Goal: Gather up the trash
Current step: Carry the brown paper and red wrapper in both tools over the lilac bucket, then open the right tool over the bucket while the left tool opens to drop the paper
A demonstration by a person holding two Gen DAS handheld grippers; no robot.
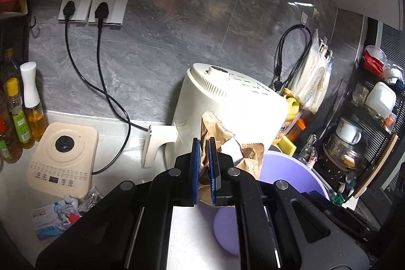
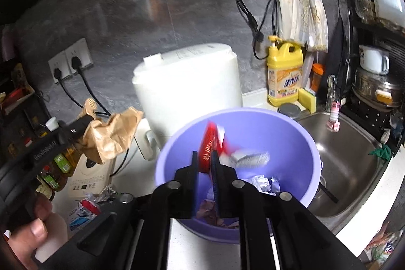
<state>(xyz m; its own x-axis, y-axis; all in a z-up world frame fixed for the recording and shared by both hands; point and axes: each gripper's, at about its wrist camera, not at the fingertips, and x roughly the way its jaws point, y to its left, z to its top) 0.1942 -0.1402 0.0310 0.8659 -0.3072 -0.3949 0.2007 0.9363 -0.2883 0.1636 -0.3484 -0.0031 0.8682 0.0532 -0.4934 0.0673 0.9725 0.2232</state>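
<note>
My left gripper (image 1: 205, 141) is shut on a crumpled brown paper bag (image 1: 217, 133), held above the counter just left of the purple bin (image 1: 291, 173). The same bag shows in the right wrist view (image 2: 111, 136), held up at the left. My right gripper (image 2: 203, 154) is over the purple bin (image 2: 291, 133), its jaws close around a red and white wrapper (image 2: 210, 146) that is blurred; several crumpled scraps (image 2: 260, 182) lie in the bin. More trash, a blue-white packet and foil scraps (image 1: 60, 214), lies on the counter at the left.
A white air fryer (image 1: 227, 103) stands behind the bin. A cream appliance base (image 1: 63, 156) and oil bottles (image 1: 17, 115) are at left, with two plugged cords (image 1: 106, 92). A steel sink (image 2: 349, 161), yellow detergent bottle (image 2: 284, 72) and a cluttered rack (image 2: 374, 62) are at right.
</note>
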